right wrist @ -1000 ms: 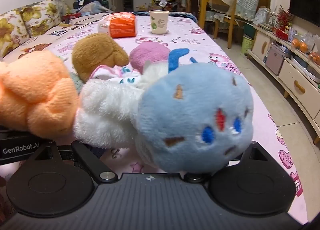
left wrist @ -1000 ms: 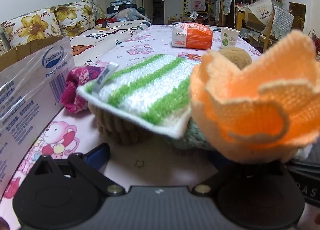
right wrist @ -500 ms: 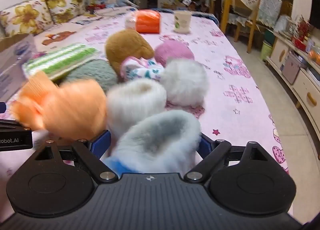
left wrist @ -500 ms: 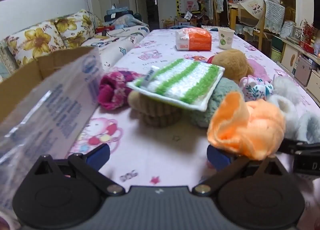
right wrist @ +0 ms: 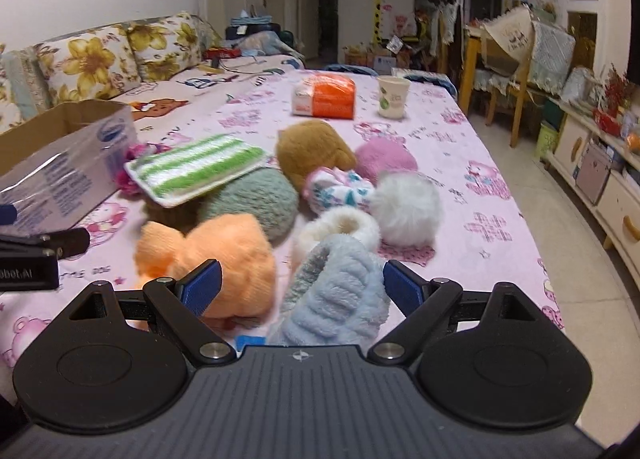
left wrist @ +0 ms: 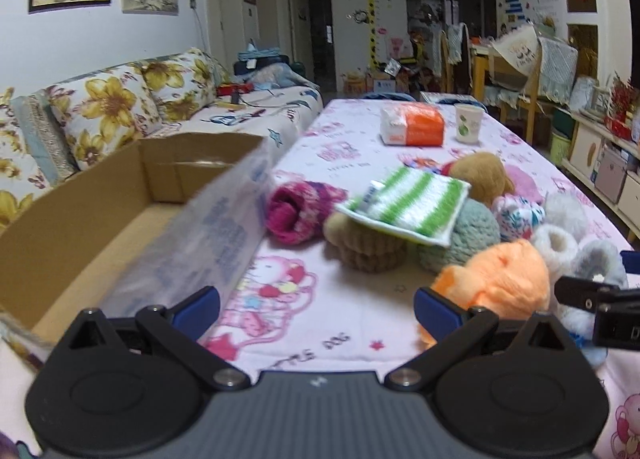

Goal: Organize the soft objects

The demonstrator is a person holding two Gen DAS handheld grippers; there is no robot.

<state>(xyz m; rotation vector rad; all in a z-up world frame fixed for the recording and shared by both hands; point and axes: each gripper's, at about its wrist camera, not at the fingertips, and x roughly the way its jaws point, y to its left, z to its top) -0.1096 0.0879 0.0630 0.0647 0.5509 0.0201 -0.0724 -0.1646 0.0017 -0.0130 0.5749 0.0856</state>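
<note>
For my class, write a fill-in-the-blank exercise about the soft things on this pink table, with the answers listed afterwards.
1. The green-and-white striped cloth lies on top of the sage-green knitted ball and a ______ knitted item.
2. The brown cardboard box stands at the table's ______ edge.
3. The white paper cup stands to the ______ of the orange-and-white packet.
4. The light-blue fluffy slipper sits between the open fingers of the ______ gripper.

Answers: tan; left; right; right

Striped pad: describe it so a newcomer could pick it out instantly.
On the pink cartoon-print table, find the cluster of soft items beside the cardboard box. The striped pad lies tilted on top of the grey-green knit ball. It is the only flat, rectangular piece, with green and white stripes, among rounded, fluffy items.
</note>
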